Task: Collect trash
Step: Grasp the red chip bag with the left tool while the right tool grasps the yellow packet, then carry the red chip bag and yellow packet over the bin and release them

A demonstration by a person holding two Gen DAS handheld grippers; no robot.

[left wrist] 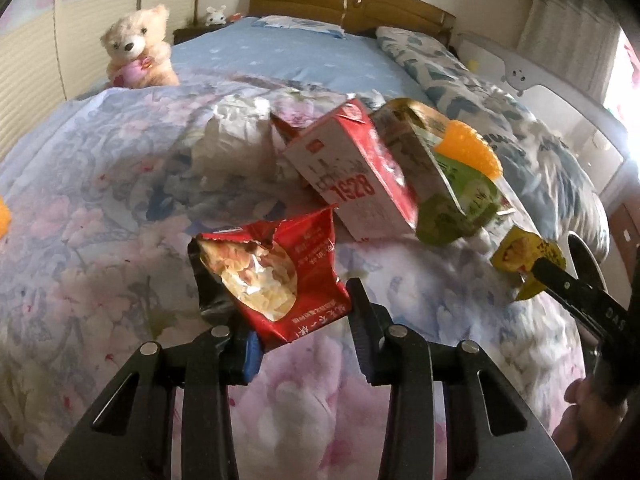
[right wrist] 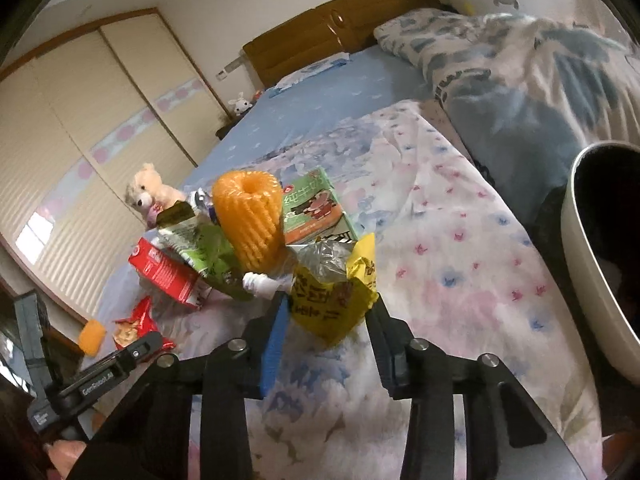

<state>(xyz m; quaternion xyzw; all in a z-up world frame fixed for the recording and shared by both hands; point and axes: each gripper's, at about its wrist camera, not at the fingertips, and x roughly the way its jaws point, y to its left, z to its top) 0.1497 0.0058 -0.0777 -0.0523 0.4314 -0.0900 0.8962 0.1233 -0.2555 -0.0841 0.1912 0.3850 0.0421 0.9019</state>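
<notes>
A red snack wrapper [left wrist: 276, 280] is seen between the 2 fingers of the left gripper [left wrist: 294, 312] at the lower centre of the left wrist view; the left finger is pressed against the wrapper's dark edge, but whether the right finger touches it cannot be told, so a firm clamp cannot be confirmed. In the right wrist view, a yellow wrapper [right wrist: 336, 300] is held between the fingers of the right gripper [right wrist: 326, 320] at the centre of the frame, both fingers lying against its sides. The rest of the trash is piled on the floral bedspread [left wrist: 100, 200] above the grippers: a red carton [left wrist: 352, 176], a green carton [left wrist: 452, 184], an orange foam net [right wrist: 250, 220] and crumpled white plastic [left wrist: 236, 144]. A teddy bear [left wrist: 138, 48] is seated at the upper left of the left wrist view. A white bin [right wrist: 592, 264] is seen at the right edge of the right wrist view.
</notes>
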